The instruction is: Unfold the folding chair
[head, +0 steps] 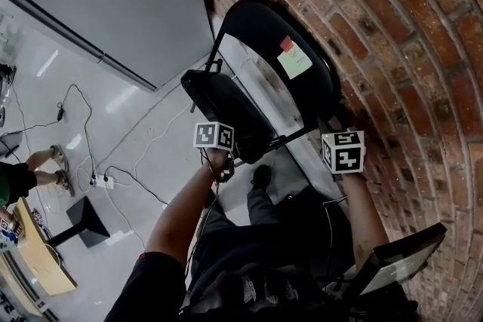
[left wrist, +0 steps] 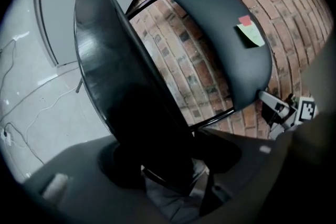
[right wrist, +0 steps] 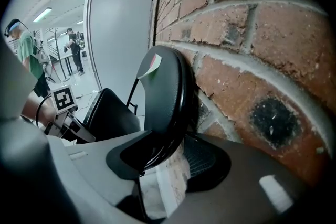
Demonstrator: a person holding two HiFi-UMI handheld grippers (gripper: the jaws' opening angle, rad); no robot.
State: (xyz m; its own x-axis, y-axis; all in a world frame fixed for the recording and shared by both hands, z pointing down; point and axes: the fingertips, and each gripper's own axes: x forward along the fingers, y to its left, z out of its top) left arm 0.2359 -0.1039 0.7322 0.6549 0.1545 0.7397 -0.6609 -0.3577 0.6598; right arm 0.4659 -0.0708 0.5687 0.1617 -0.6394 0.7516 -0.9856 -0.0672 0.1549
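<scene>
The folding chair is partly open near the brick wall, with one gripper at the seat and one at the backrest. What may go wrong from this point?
1. The right gripper has its jaws apart around the backrest, which could slip free while only the left gripper grips the seat.
2. The backrest is close to the brick wall and could scrape it.
3. The person's shoe stands close by the seat and might be struck.

The black folding chair stands against the brick wall, partly opened. Its rounded backrest sits close to the bricks and carries a pale green sticky note and a red note. The glossy seat is swung away from the backrest and tilts steeply on the black tube frame.
</scene>
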